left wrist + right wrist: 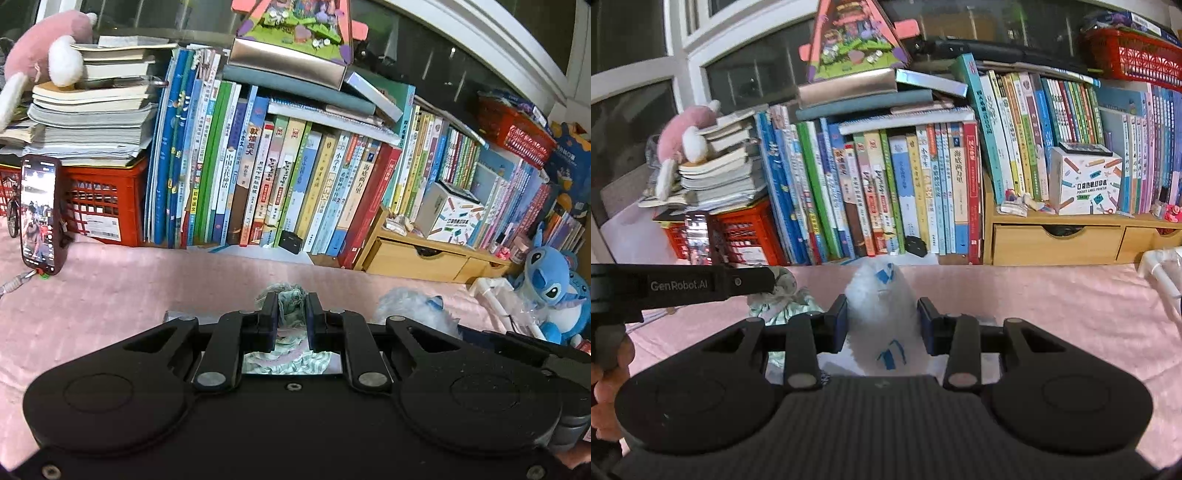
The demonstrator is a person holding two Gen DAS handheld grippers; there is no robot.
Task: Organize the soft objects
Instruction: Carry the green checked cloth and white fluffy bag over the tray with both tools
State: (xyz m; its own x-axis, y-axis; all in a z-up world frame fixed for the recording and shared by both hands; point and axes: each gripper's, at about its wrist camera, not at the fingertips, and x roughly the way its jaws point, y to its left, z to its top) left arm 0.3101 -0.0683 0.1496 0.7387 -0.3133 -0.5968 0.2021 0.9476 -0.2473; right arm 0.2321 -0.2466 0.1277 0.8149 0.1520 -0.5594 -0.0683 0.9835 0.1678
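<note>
My left gripper (pixel 291 308) is shut on a pale green striped cloth toy (pixel 291 314), held above the pink cover. The same toy (pixel 783 299) hangs from the left gripper (pixel 764 282) at the left of the right wrist view. My right gripper (pixel 882 314) is shut on a fluffy white plush with blue marks (pixel 882 306), pinched between both pads. That white plush (pixel 410 306) also shows to the right in the left wrist view. A blue Stitch plush (pixel 550 280) sits at the far right, and a pink and white plush (pixel 44 51) rests on stacked books at the upper left.
A wall of upright books (pixel 295 177) runs along the back of the pink cover (pixel 122 302). A red crate (pixel 107 206) with paper stacks stands at left, a phone (pixel 38 214) on a stand before it. Wooden drawers (pixel 1056 243) sit at right. A hand (pixel 609 380) grips the left tool.
</note>
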